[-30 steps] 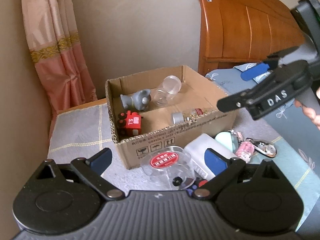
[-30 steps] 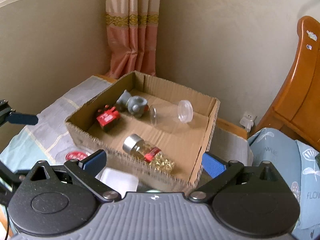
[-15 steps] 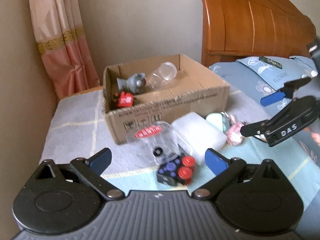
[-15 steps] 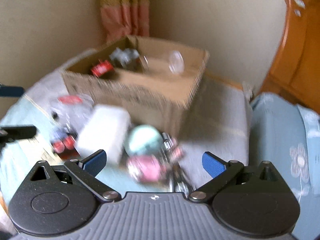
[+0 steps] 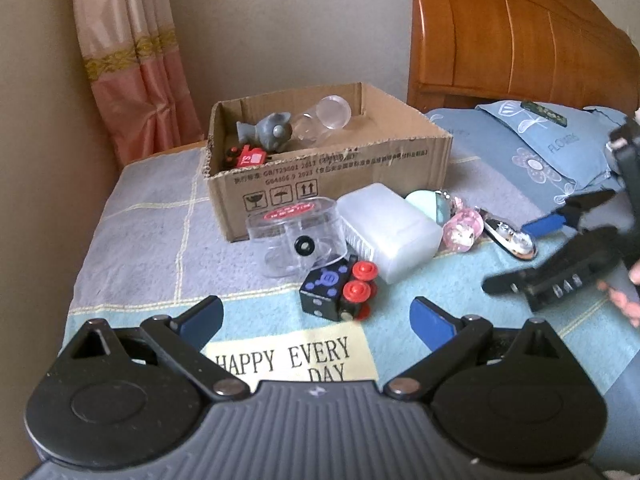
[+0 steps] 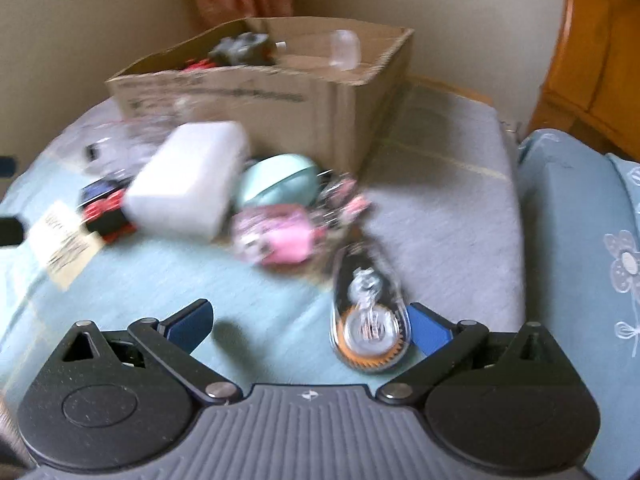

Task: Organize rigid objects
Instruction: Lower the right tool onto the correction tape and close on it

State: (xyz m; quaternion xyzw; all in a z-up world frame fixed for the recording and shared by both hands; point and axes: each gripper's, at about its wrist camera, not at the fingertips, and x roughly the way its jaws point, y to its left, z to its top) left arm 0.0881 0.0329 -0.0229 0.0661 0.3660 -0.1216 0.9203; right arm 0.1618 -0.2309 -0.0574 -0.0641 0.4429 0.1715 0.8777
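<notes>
Fingers of both grippers stand spread wide with nothing between them: the left gripper (image 5: 316, 318) hangs over the near edge of the bed, the right gripper (image 6: 310, 322) low over the blanket (image 5: 140, 248).

Setting: a bed with a wooden headboard (image 5: 520, 40), a blue floral pillow (image 5: 552, 140), a beige wall and a pink curtain (image 5: 132, 60) in the corner. The blanket is grey with pale check lines; a light blue cloth printed "HAPPY EVERY DAY" lies nearest the left gripper.

Box (image 5: 332, 172): open cardboard, on the blanket toward the wall. Inside are a grey toy (image 5: 268, 132), a red toy (image 5: 250, 157) and a clear jar (image 5: 326, 114) on its side.

Loose items lie in a cluster just before the box. A clear case (image 5: 298, 240) with a red label touches the box front. A white case (image 5: 388, 232) lies beside it. A black cube (image 5: 328, 294) with red knobs lies nearest the left fingers, ahead of them and apart. A mint disc (image 5: 426, 204) and a pink charm (image 5: 462, 232) lie right of the white case.

Tape dispenser (image 6: 368, 316): oval, clear, with an orange gear. It lies just inside the right gripper's right finger (image 6: 428, 330), at its tip; contact cannot be determined, as the right wrist view is blurred.
</notes>
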